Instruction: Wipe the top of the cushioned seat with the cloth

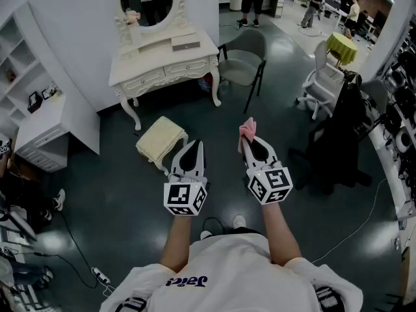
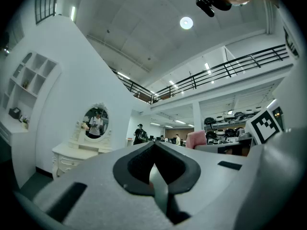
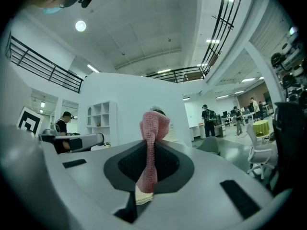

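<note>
Forearms (image 1: pixel 179 242) sat closest in head view; left gripper (image 1: pixel 193 147) hung just right of the cream cushioned seat (image 1: pixel 160 140), which stood skewed on the dark floor (image 1: pixel 97 194) before the vanity (image 1: pixel 162 64), with bare floor open between the seat's edge and the grey chair (image 1: pixel 244 60), while right gripper (image 1: pixel 251 143) carried the pink cloth (image 1: pixel 247 129) jutting forward off its tips, apart from the seat. Left gripper view: jaws were together, nothing between them. Right gripper view: jaws were clamped on the cloth (image 3: pixel 151 143), long axis upright along the jaw line, free end bunched above the tips.
</note>
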Demonstrator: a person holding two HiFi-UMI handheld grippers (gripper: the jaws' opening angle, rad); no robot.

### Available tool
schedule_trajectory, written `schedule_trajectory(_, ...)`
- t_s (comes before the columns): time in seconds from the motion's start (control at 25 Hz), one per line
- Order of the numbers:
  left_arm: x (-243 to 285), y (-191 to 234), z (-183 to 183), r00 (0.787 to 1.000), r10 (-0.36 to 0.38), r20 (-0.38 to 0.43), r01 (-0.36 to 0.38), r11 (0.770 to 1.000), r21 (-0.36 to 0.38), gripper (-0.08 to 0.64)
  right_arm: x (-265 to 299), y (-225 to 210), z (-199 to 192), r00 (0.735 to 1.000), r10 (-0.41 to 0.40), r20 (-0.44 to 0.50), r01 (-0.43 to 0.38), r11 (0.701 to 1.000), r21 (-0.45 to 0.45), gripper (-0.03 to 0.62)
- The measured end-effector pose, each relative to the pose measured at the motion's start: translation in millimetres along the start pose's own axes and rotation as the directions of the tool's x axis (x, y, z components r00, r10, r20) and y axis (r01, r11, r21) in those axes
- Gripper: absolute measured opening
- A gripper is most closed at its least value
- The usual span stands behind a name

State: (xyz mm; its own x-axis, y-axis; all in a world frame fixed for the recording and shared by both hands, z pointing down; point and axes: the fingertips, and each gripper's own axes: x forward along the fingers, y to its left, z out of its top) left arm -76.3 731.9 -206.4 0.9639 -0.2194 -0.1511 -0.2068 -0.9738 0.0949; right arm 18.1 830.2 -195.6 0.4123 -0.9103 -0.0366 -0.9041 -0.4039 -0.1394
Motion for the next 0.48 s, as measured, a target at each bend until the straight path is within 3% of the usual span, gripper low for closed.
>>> schedule_trajectory(0.28, 85, -79, -19, 0.998, -0.063, 0.004, 0.063, 0.998, -0.019, 0.009, -15, -90, 16, 1.0, -0.01, 0.019, 0.011, 1.0, -0.021, 0.021)
schedule_trajectory(0.48, 129, -112, -25, 0.997, -0.079, 0.003, 0.079, 0.997, -0.013, 0.009, -15, -141, 26, 0.999, -0.027, 0.031, 0.028, 0.999, -0.031, 0.021)
